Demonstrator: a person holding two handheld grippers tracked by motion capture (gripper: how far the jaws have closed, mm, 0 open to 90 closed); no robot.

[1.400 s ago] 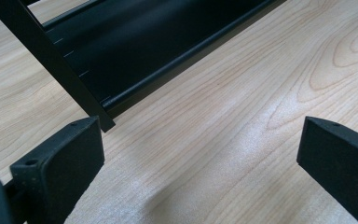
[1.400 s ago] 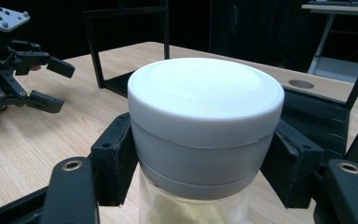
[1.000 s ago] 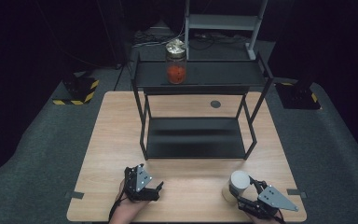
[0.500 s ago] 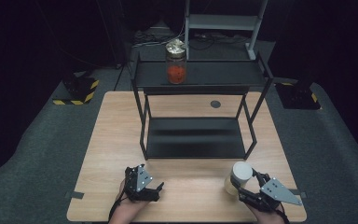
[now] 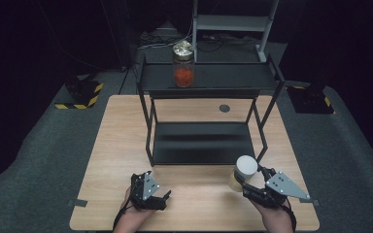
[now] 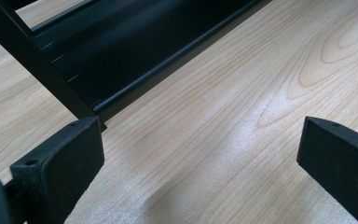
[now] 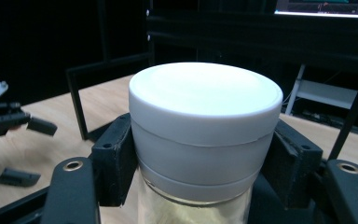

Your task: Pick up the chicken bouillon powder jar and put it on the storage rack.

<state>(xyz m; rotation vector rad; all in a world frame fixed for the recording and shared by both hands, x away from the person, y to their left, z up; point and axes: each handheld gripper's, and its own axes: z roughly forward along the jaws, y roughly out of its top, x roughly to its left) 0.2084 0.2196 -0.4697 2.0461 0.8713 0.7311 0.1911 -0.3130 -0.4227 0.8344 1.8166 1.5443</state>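
The right gripper (image 5: 250, 182) grasps a white-lidded jar (image 5: 243, 172) above the table's (image 5: 121, 145) near right corner; the left gripper (image 5: 161, 198) rests released near the front edge.

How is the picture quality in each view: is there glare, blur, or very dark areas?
High view: the light wooden table is evenly lit, surroundings nearly black. Left gripper view: soft glare on the wood, the near black jaws slightly blurred. Right gripper view: the white-lidded glass jar is sharp but its lid top is overexposed, background dark.
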